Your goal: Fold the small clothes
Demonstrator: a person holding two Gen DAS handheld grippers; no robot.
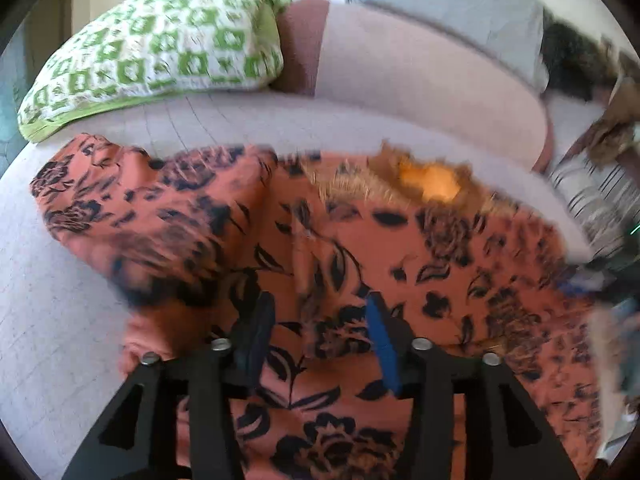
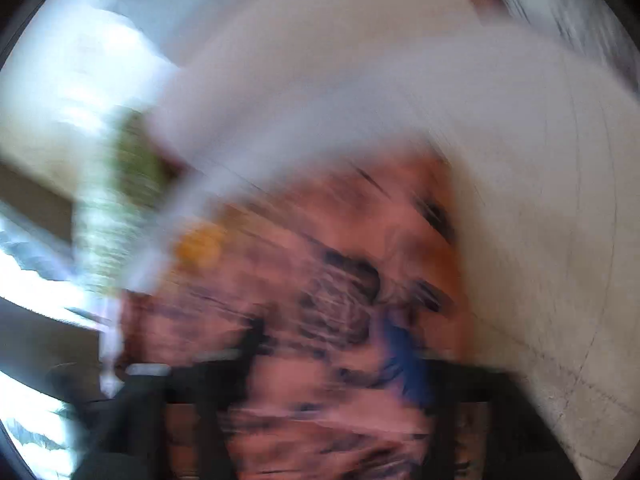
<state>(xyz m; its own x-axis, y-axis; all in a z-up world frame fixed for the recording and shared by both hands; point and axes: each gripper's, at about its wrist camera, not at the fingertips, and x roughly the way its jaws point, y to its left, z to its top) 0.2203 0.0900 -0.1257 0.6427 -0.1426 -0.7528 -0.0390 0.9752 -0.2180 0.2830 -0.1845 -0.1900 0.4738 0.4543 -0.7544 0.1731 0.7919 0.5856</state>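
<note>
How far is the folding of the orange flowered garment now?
Done: little; the orange flowered garment lies rumpled on the pale sofa, no neat fold visible. In hand: the left gripper hangs open over the cloth; the right gripper is over it too, but blur hides its jaws. Left: grasping, folding, flattening.

Left wrist view: sits close above the orange fabric with black floral print [image 1: 328, 248], looking forward along its black fingers [image 1: 260, 320] across a pale lilac sofa cushion [image 1: 420, 80] toward a green-and-white patterned knitted pillow [image 1: 160, 44].
Right wrist view: heavily motion-blurred; looks down from close range over the same orange print [image 2: 320, 300], pale upholstery to its right.
Shared: the orange fabric, its yellow patch [image 1: 432, 184] [image 2: 200, 244], and the green pillow [image 2: 136, 168].
</note>
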